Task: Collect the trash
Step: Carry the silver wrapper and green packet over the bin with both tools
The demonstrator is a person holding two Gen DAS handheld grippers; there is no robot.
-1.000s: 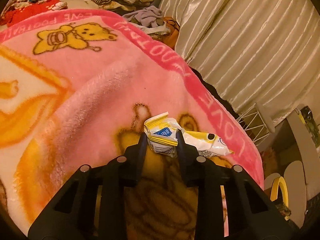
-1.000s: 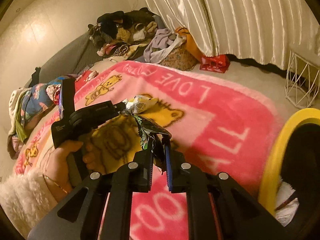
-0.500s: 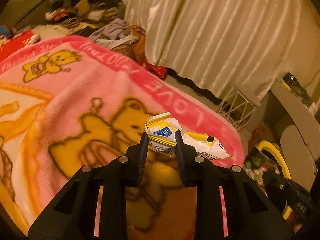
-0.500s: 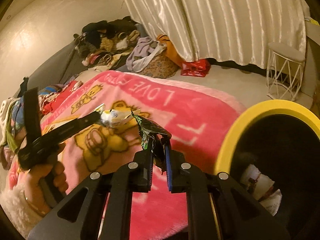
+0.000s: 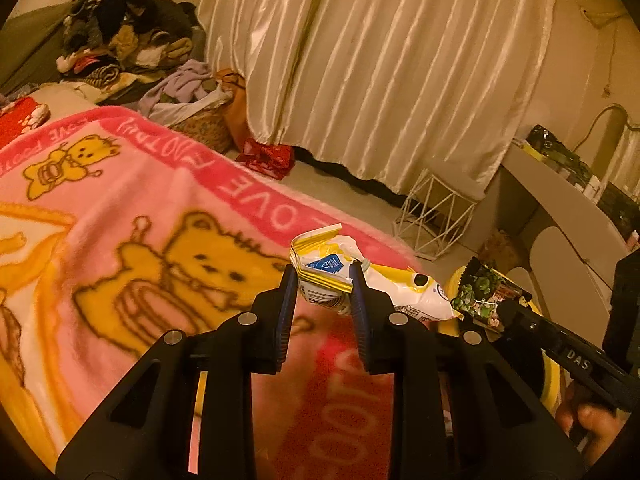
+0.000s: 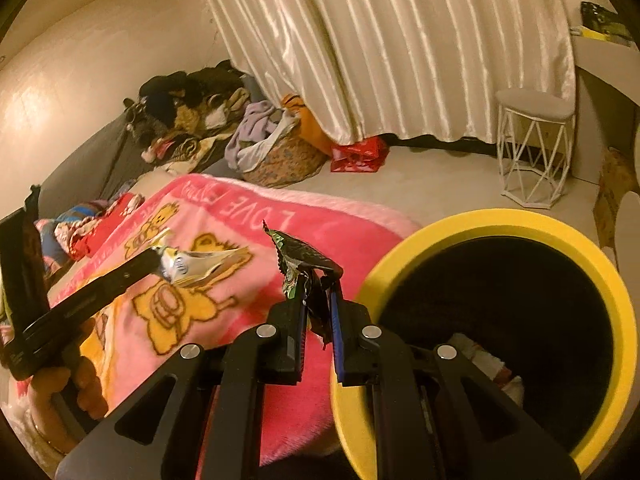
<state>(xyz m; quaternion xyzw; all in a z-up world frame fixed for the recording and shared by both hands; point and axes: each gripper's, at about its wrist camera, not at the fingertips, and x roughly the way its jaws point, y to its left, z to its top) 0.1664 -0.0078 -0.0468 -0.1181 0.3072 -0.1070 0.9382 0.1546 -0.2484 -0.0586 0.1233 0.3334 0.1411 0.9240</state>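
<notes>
My left gripper point(image 5: 323, 280) is shut on a white and yellow snack wrapper point(image 5: 372, 280) and holds it in the air over the pink bear blanket point(image 5: 160, 208). It also shows in the right wrist view point(image 6: 192, 266). My right gripper point(image 6: 316, 296) is shut on a dark green crumpled wrapper point(image 6: 302, 260), held just left of the rim of a yellow bin point(image 6: 488, 220) with a black liner. Some white trash point(image 6: 480, 356) lies inside the bin. In the left wrist view the green wrapper point(image 5: 484, 292) hangs in front of the bin's rim point(image 5: 554, 376).
A white wire-frame stool point(image 6: 534, 148) stands on the floor by the cream curtain point(image 6: 400, 48). A red bag point(image 6: 360, 154), a basket of clothes point(image 6: 276, 148) and a heap of clothes point(image 6: 188, 100) lie beyond the bed. A grey desk point(image 5: 560, 196) is at right.
Both grippers have swung right with their wrappers, away from the bed's middle. The yellow bin has come much closer in the right wrist view. Both grips are unchanged.
</notes>
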